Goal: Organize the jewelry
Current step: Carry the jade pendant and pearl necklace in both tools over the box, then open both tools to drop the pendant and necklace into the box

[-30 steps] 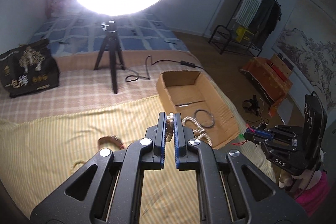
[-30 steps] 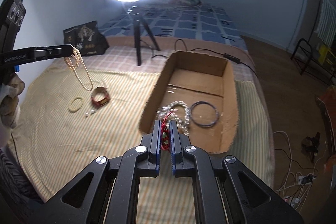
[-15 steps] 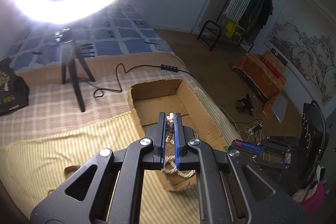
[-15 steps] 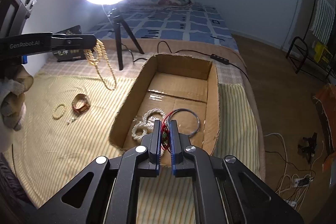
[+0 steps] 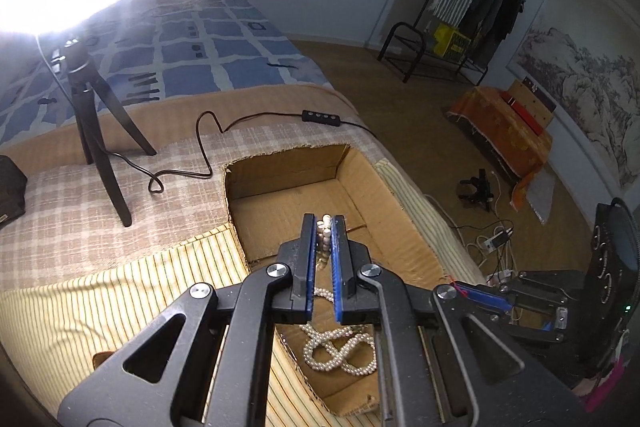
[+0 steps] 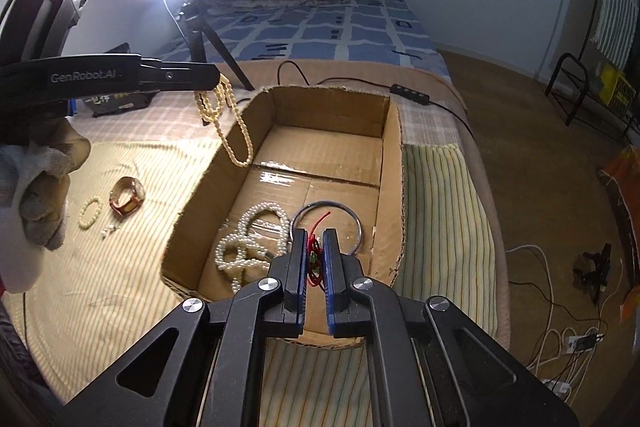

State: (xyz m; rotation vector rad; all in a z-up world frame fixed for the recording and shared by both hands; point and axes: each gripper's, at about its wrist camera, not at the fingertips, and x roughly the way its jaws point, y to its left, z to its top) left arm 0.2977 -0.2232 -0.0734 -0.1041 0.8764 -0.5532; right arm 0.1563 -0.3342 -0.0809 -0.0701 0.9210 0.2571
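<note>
My left gripper [image 5: 323, 223] is shut on a cream bead necklace [image 5: 324, 231]; in the right wrist view the gripper [image 6: 218, 79] holds the necklace [image 6: 230, 131] dangling over the left wall of the open cardboard box [image 6: 394, 147]. My right gripper [image 6: 315, 239] is shut on a red cord bracelet [image 6: 314, 259] above the box's near end. Inside the box lie a white pearl necklace [image 6: 250, 239] and a metal bangle [image 6: 352, 223]. The pearl necklace also shows in the left wrist view [image 5: 340, 347].
On the striped mat left of the box lie a brown bangle [image 6: 127, 197], a small bead bracelet [image 6: 89, 213] and tiny earrings [image 6: 109, 230]. A ring light on a tripod [image 5: 100, 131] stands behind, its cable [image 5: 208, 147] beside the box. Bed edge right.
Both grippers moved forward toward the box. The left gripper carried the bead necklace from over the mat to above the box's left wall. The right gripper stays above the box's near end.
</note>
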